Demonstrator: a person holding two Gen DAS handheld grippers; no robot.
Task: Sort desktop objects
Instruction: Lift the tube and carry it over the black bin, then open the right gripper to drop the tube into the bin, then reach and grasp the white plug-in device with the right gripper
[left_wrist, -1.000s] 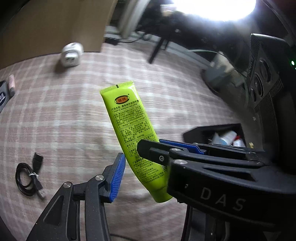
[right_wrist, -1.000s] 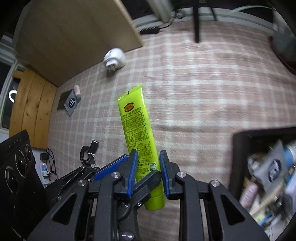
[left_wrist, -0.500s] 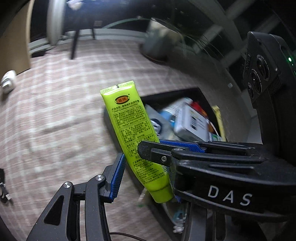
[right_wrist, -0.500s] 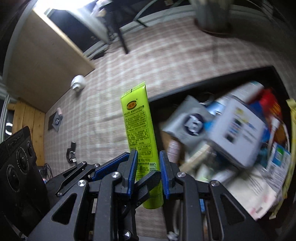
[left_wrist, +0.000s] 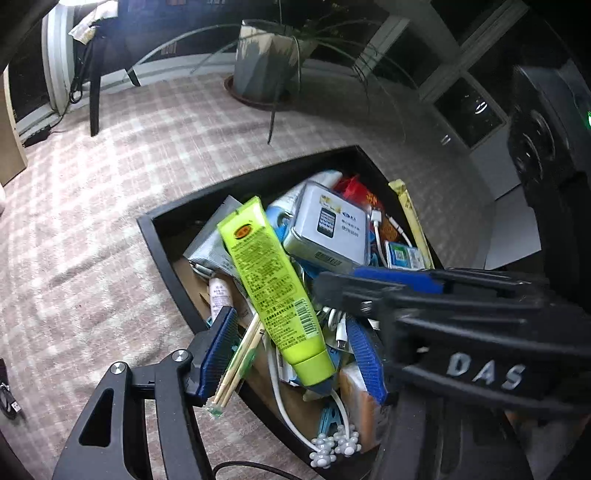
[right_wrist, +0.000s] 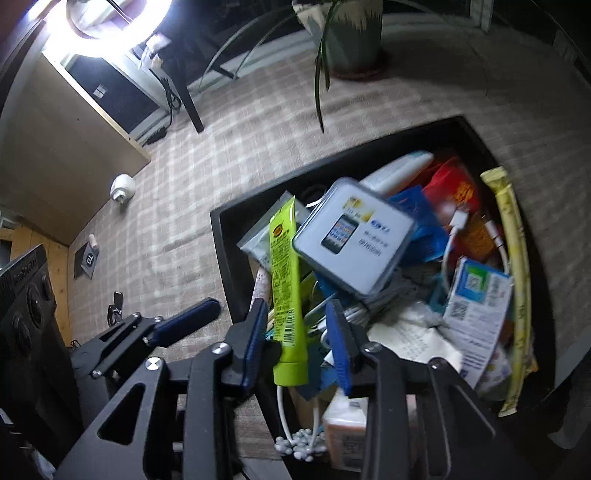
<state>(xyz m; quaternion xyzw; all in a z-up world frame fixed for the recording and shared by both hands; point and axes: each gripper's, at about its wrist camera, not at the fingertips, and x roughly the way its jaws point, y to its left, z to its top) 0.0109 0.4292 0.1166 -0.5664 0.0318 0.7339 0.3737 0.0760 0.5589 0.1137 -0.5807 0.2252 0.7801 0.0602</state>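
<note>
Two views show us the same lime-green tube (left_wrist: 271, 284), lying tilted on the heap inside the black bin (left_wrist: 162, 254), cap end toward the cameras and crimped end up toward the middle of the frame. In the right wrist view the right gripper (right_wrist: 297, 339) has its blue pads spread to either side of the tube's cap end (right_wrist: 286, 295); there is a gap on the right side, and on the left we cannot tell whether the pad touches it. In the left wrist view we see the left gripper (left_wrist: 291, 350) spread wide, one blue pad at lower left over wooden chopsticks (left_wrist: 236, 360), the other at lower centre, with the tube between them and apart from both. That view also shows the right gripper's body crossing the lower right. Only the right wrist view gives us the ring light (right_wrist: 114, 26) at upper left, the white plug adapter (right_wrist: 122, 186) on the checked cloth (right_wrist: 177, 206), and the yellow sachet (right_wrist: 511, 266) along the bin's right wall. Both views show the white phone box (left_wrist: 327, 229) beside the tube's upper end, a white cable (left_wrist: 284, 402) near the bin's lower edge, and a potted plant (left_wrist: 264, 62) at the top.
</note>
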